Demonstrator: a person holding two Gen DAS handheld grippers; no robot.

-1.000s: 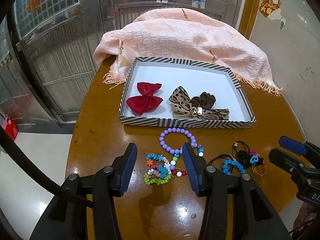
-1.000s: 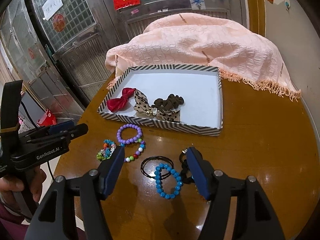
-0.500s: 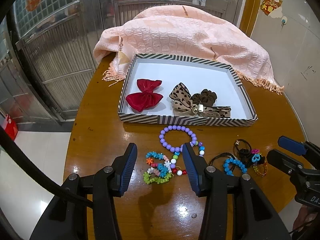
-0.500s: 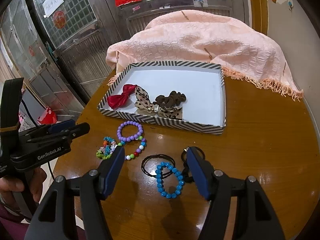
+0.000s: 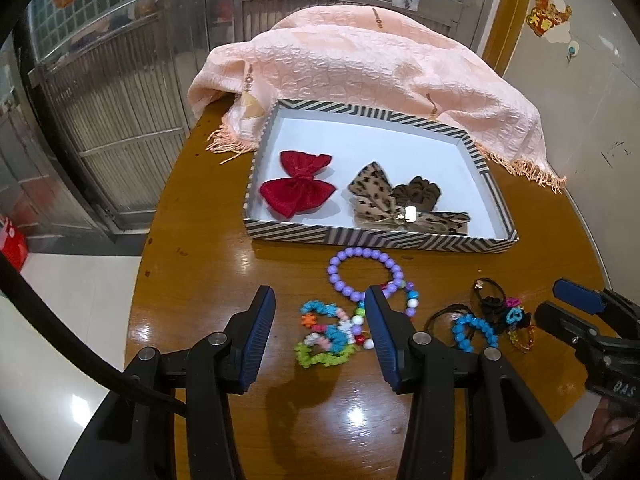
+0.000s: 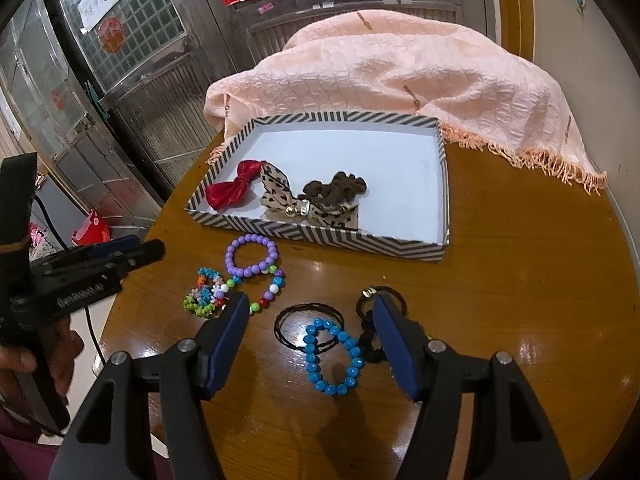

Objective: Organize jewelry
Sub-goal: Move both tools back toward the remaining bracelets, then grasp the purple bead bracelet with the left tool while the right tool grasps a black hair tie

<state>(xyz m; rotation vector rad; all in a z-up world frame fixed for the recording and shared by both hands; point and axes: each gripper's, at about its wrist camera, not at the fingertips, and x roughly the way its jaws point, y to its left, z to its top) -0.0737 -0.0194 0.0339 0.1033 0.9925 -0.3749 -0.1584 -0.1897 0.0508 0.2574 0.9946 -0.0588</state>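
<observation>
A striped tray (image 5: 372, 238) (image 6: 320, 236) holds a red bow (image 5: 298, 190), a leopard bow (image 5: 376, 196) and a brown scrunchie (image 5: 418, 191). On the table before it lie a purple bead bracelet (image 5: 340, 278) (image 6: 234, 262), colourful bead bracelets (image 5: 324, 340) (image 6: 204, 294), a blue bead bracelet (image 6: 316, 360) (image 5: 466, 330) and black hair ties (image 6: 292, 318). My left gripper (image 5: 318, 326) is open above the colourful bracelets. My right gripper (image 6: 308, 338) is open above the blue bracelet.
A pink fringed cloth (image 5: 360, 68) is heaped behind the tray on the round wooden table (image 6: 520, 280). Metal gates stand at the back left. The table edge curves close on the left and right.
Both grippers have moved slightly forward and lower toward the bracelets. Both stay open. The jewelry has not moved.
</observation>
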